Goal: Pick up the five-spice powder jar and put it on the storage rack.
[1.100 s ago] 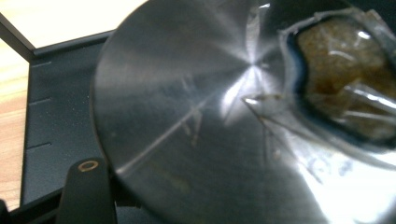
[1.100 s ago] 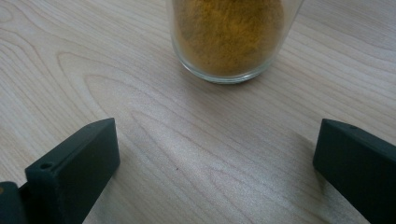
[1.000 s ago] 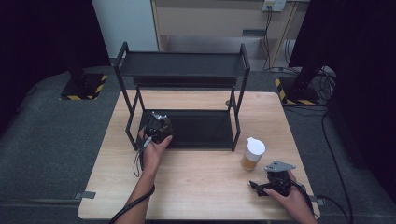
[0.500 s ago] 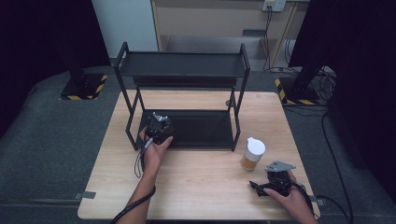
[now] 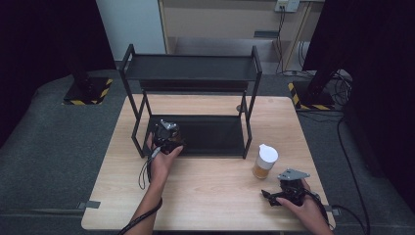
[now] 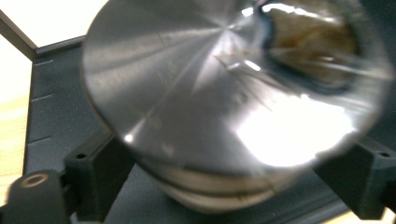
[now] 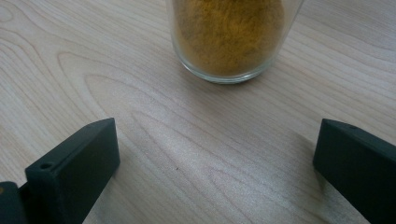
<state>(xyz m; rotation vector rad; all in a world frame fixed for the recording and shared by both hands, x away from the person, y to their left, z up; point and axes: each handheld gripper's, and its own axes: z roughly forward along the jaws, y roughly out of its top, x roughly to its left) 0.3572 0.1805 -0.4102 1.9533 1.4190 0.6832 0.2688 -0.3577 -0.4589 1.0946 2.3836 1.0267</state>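
jar [image 6: 233,93]: rigid, slick metal lid, best taken by the sides | left gripper [image 5: 166,134] jaws just opened, released around it on rack [image 5: 215,134] lower shelf | right gripper [image 5: 288,188] jaws spread, empty

high view: fixed overhead, looking forward and down on the whole table [image 5: 205,196] and black shelf rack [image 5: 191,68], fairly far. left gripper view: very near, aimed at lower shelf [image 6: 51,88] with a metal-lidded jar [image 6: 224,93] blurred up close; shares rack with high view. right gripper view: low over tabletop, facing spice jar [image 7: 231,37]; same spice jar near table's right side from above.
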